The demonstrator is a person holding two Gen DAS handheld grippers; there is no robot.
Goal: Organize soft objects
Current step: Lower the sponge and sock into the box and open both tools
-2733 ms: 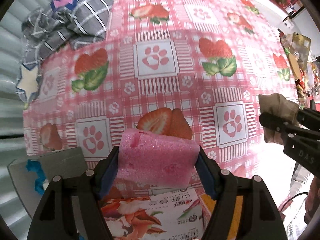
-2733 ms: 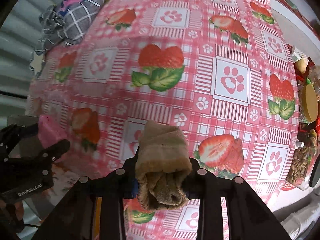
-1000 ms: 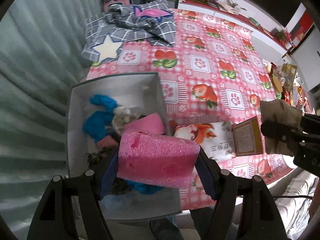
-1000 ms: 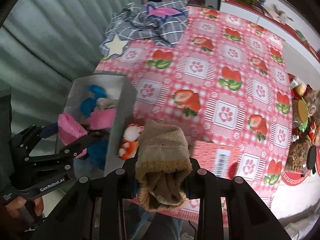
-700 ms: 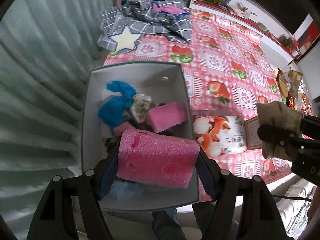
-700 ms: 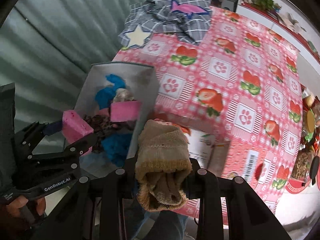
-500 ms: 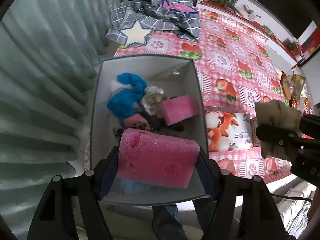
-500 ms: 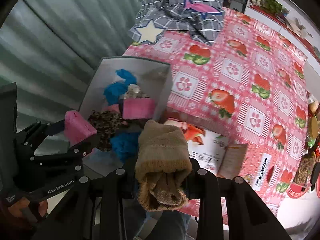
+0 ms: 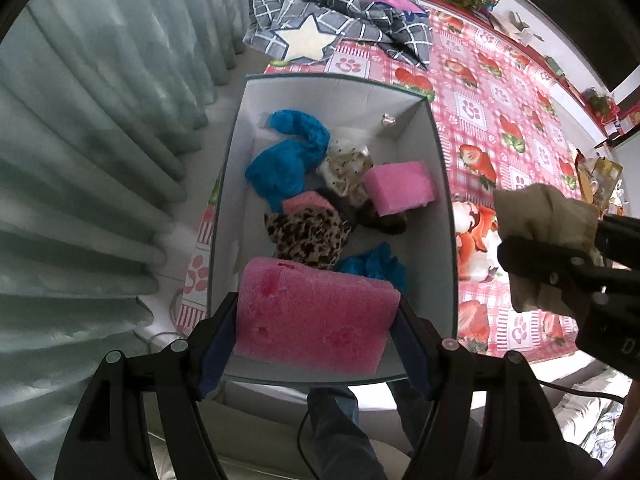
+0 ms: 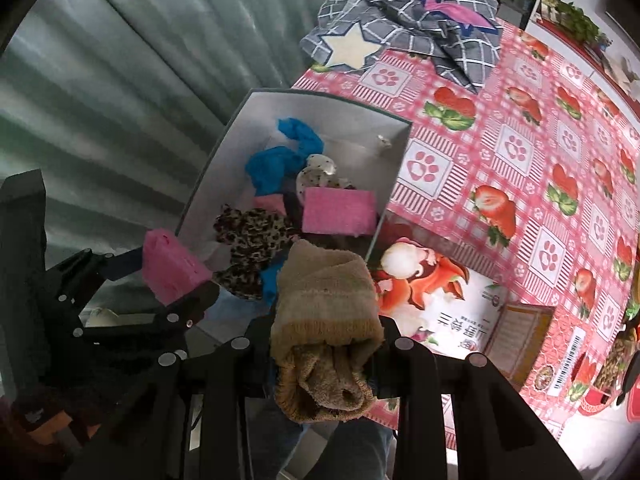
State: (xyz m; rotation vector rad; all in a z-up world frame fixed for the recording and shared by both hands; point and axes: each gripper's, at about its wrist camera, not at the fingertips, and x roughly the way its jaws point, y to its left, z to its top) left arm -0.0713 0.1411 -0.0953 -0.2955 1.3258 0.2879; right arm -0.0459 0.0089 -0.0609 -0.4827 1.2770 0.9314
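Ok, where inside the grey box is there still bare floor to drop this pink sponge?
The box has bare floor along its far wall, beyond the blue cloth, and in the strip down the curtain-side wall. The middle is crowded: the leopard-print cloth and smaller pink sponge fill it. The near end lies hidden under the pink sponge in the left gripper.

Pink, blue and leopard print in a grey box [image 9: 440, 184]

A pink sponge [image 9: 316, 320] and tan sock [image 10: 326, 320] are seen; the tabletop [image 9: 500, 120] is patterned with strawberries and paws.
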